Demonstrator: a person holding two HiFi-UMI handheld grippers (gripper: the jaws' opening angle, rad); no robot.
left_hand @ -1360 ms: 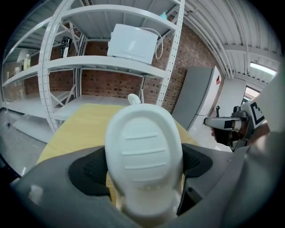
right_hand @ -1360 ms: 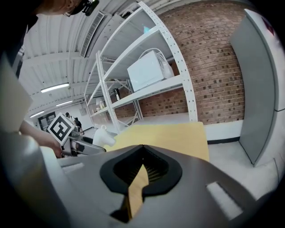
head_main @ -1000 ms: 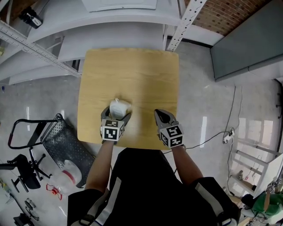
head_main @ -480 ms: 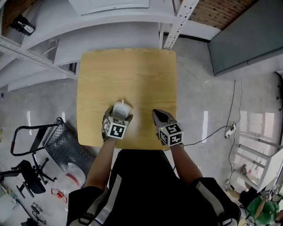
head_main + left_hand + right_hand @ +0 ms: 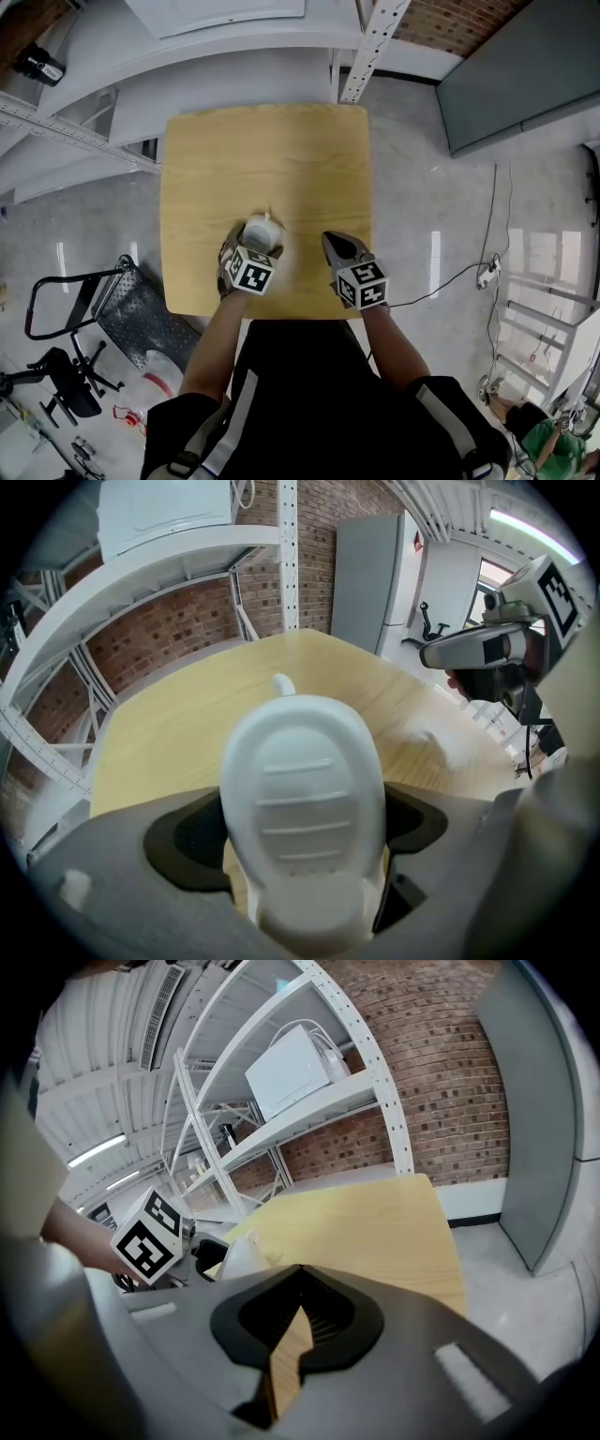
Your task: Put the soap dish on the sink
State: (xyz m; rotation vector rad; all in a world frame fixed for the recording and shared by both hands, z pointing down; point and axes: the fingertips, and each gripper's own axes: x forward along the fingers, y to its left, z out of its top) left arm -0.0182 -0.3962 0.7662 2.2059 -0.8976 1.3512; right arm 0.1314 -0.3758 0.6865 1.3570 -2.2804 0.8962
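Observation:
A white soap dish (image 5: 305, 808) with ribbed grooves sits between the jaws of my left gripper (image 5: 305, 855), which is shut on it. In the head view the soap dish (image 5: 261, 232) shows just past the left gripper (image 5: 251, 253), over the near part of the wooden table (image 5: 267, 159). My right gripper (image 5: 337, 247) hovers beside it to the right over the table's near edge, jaws shut and empty. From the right gripper view the soap dish (image 5: 246, 1255) and the left gripper's marker cube (image 5: 148, 1235) appear at the left. No sink is in view.
White metal shelving (image 5: 187, 56) stands behind the table with a white box (image 5: 286, 1072) on one shelf. A black cart (image 5: 122, 309) is on the floor at the left. A grey cabinet (image 5: 525, 66) stands at the right. A cable (image 5: 469, 281) lies on the floor.
The left gripper has lifted and tilted slightly with the soap dish held in it. The right gripper has stayed almost where it was.

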